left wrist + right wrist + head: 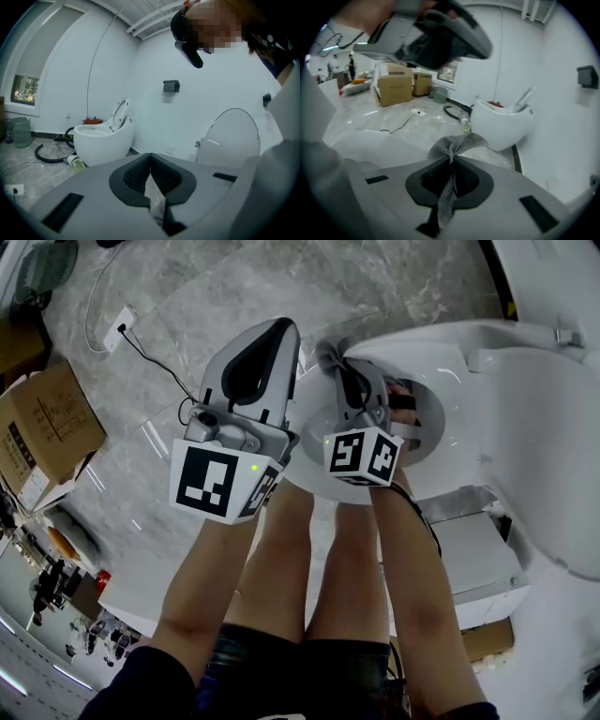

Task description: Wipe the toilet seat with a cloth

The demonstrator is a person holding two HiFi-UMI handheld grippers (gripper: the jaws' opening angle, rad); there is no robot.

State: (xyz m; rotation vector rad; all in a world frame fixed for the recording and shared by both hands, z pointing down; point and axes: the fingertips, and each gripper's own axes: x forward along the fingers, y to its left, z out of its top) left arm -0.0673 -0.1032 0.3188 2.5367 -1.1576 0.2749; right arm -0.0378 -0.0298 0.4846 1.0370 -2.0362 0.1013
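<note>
Gloss white ware, matt grey plastic, one coarse cloth.

The cloth (457,143) is grey with an open, net-like weave, rough and dull. The left gripper (150,159) and right gripper (451,164) have smooth matt grey plastic shells. Their pads (136,176) are black, ribbed and rubbery-looking. The cube (220,482) carries flat black-and-white print without shine. The seat (427,343) is white, hard and glossy, catching highlights, and the second toilet (101,143) has the same glazed look. The floor (197,296) is grey veined stone or stone-look, polished and faintly reflective. The boxes (52,423) are brown matt cardboard. The wall (211,93) is smooth, matt white.
</note>
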